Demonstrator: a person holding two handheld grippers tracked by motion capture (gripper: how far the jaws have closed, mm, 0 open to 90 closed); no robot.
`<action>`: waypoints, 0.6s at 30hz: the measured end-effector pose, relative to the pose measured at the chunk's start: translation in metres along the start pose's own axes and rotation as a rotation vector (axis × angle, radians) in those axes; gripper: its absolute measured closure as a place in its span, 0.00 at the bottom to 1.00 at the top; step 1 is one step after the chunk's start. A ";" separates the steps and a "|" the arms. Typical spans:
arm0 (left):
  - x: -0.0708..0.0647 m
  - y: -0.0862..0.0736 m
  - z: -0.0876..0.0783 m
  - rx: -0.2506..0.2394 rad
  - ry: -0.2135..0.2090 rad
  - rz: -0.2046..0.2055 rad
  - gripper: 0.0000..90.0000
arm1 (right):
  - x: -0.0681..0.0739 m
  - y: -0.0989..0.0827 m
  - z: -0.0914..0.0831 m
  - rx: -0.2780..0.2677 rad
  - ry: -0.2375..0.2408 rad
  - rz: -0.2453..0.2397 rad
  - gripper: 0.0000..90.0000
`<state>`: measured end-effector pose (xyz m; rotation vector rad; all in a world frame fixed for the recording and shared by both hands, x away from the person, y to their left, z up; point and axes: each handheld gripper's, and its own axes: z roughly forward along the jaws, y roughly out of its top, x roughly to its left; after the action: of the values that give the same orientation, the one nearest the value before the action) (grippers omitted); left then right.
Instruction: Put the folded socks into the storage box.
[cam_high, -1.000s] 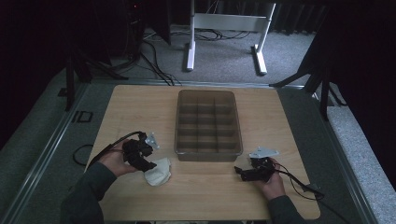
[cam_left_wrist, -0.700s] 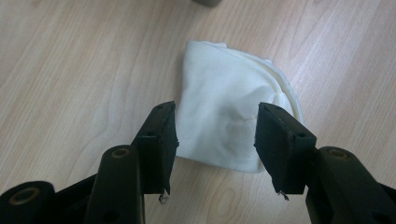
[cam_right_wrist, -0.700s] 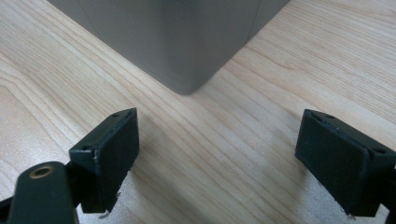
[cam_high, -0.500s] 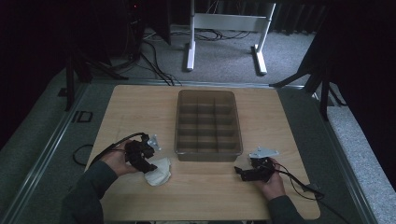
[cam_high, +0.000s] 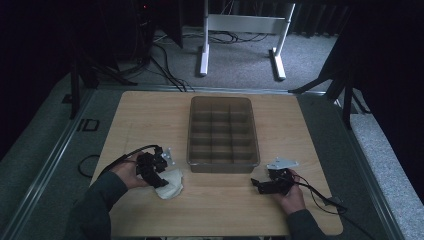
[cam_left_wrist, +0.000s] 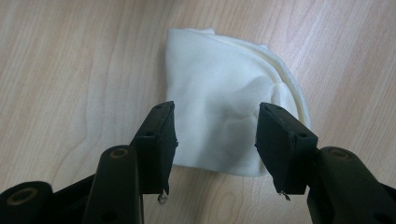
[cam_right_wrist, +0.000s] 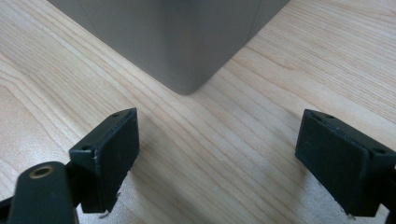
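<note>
- Left gripper: jaws apart, poised over the folded white cloth, which lies on the table at seven o'clock of the compartment bin (not yet gripped).
- Right gripper: jaws wide, empty, at the bin's five o'clock corner; picking up and placing remain.

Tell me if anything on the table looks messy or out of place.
Only the white cloth: it lies crumpled and unevenly folded on the table, left of the empty divided tray. The left gripper hovers open over it. Nothing looks spilled or damaged.
</note>
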<state>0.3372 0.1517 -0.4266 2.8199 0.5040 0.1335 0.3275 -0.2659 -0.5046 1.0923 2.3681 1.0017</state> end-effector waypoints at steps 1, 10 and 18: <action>-0.001 0.000 0.002 0.005 -0.005 0.003 0.53 | 0.000 0.000 0.000 0.000 0.000 -0.001 0.15; 0.000 -0.002 0.009 0.017 -0.015 0.000 0.53 | 0.000 0.000 0.000 0.000 0.000 -0.001 0.15; -0.001 0.002 0.013 0.014 -0.033 0.003 0.53 | 0.000 0.000 0.000 0.000 0.000 0.000 0.15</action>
<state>0.3390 0.1468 -0.4389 2.8313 0.4947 0.0843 0.3275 -0.2659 -0.5046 1.0923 2.3680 1.0016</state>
